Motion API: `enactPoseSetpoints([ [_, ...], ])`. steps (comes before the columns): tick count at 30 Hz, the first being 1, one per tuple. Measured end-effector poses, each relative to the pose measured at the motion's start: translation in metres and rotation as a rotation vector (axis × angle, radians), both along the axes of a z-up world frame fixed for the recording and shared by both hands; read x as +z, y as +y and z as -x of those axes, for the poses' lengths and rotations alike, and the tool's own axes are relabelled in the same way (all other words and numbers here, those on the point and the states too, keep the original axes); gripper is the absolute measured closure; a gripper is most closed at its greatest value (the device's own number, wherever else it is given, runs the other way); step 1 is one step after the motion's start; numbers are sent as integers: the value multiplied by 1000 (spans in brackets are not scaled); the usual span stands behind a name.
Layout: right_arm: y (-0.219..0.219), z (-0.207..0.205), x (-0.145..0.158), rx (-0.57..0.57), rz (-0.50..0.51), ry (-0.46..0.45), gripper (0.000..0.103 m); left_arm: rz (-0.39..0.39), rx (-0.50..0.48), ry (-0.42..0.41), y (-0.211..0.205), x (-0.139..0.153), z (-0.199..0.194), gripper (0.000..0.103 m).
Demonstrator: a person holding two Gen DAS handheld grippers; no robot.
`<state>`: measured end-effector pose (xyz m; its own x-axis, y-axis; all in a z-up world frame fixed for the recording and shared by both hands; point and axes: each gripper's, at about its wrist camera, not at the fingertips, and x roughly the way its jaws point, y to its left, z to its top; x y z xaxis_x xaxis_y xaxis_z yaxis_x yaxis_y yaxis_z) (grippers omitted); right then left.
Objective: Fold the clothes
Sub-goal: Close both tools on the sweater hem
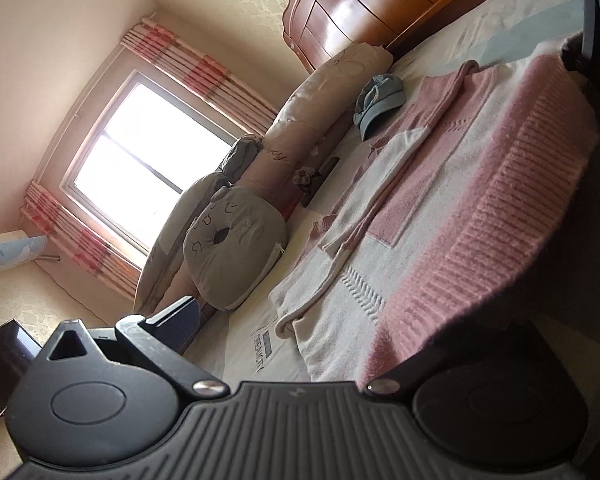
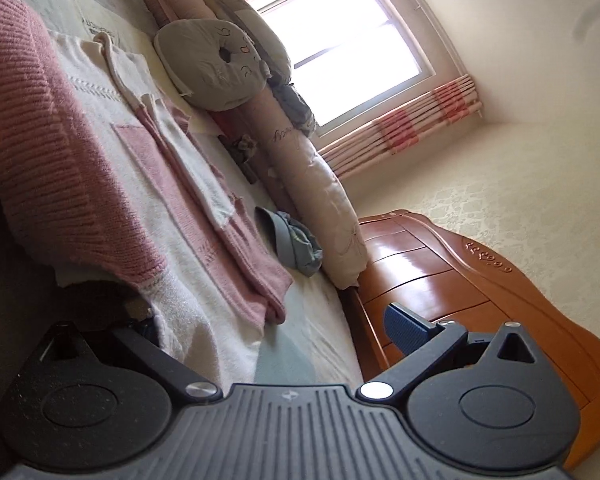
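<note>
Left wrist: pink-and-white ribbed sweater (image 1: pixel 440 208), flat.

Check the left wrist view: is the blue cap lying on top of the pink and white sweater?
No, the blue cap lies on the bed sheet beside the pink and white sweater.

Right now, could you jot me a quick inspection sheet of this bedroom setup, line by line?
Surface: bed with a pale sheet, sweater spread across it.
Job's things: pink and white sweater, ribbed hem lifted toward both cameras, sleeve folded over the body.
Clutter: blue cap; round grey cushion; long bolster pillow.
Grippers: left gripper and right gripper, fingers spread wide, each with one finger hidden under the hem; grip itself not visible.
Cables: nothing seen.
Surroundings: bright window, striped curtains, wooden headboard.
</note>
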<state>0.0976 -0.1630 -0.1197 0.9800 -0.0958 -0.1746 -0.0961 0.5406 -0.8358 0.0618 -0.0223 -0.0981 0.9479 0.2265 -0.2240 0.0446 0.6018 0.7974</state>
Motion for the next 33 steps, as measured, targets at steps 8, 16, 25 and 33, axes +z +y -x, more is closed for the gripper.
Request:
enactPoseSetpoints([
  [8,2,-24,10,15,13,-21,0,-18,-24,17,7,13,-30,0],
  [16,7,-73,18,22,29,-38,0,-14,-19,11,15,28,-87,0],
  [25,17,-145,33,40,38,-68,0,11,-10,14,29,36,-152,0],
  [33,25,-208,40,41,35,-66,0,39,-2,30,36,34,-211,0],
])
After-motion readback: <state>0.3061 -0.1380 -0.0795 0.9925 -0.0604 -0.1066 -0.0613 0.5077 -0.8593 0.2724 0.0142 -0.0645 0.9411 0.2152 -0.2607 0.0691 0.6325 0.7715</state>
